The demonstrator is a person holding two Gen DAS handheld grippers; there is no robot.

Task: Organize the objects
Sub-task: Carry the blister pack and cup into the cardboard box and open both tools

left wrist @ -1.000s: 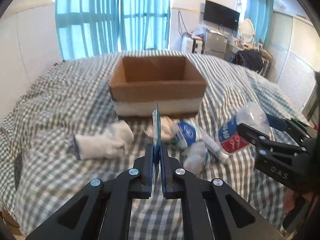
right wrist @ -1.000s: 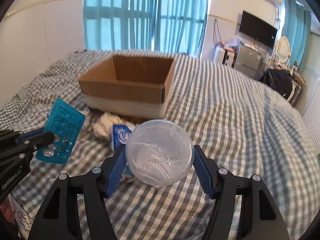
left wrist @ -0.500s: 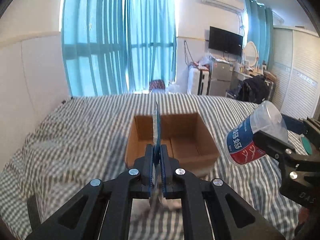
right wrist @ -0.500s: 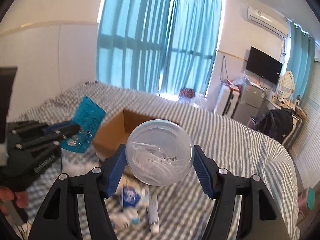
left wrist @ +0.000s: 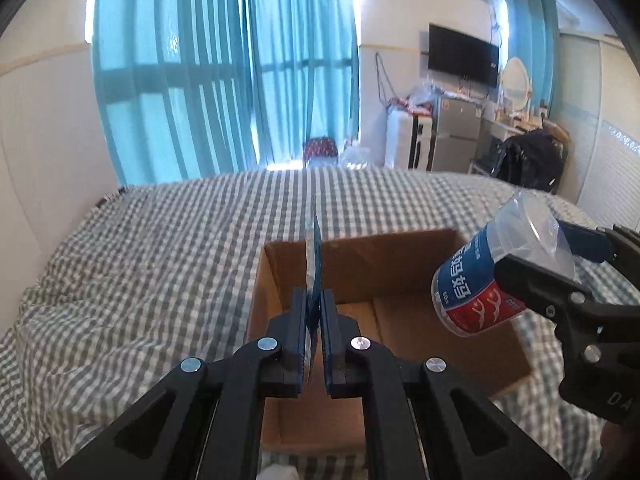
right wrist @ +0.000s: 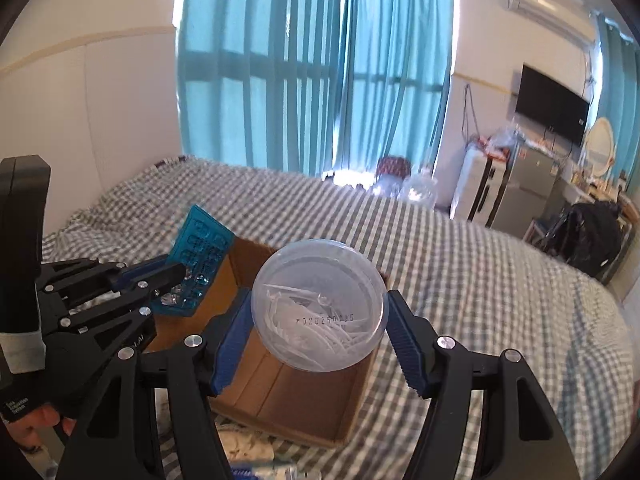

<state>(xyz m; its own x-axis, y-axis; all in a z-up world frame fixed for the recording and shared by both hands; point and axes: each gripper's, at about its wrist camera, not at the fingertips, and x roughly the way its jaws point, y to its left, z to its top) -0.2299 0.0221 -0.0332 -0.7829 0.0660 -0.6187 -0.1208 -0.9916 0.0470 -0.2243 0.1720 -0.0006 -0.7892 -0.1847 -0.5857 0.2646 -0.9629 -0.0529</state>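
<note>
Cardboard box point(left wrist: 400, 320) sits mid-bed, interior bare as far as seen — nothing stowed yet. A teal blister pack point(right wrist: 198, 266) is held edge-up over the box's near-left corner, pinched in the left gripper point(left wrist: 314, 344) jaws. A clear tub point(right wrist: 320, 306) is clamped between the right gripper point(right wrist: 320, 344) jaws above the box. Both drops are judged pending; white clutter point(right wrist: 244, 446) remains on the checked bed point(left wrist: 160, 260) by the box's near side.

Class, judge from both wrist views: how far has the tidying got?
Done: nothing visible lies in the cardboard box. In hand: the left gripper pinches a blue blister pack and the right gripper grips a clear tub, both above the box. Left: release both; white items remain on the bed.
</note>
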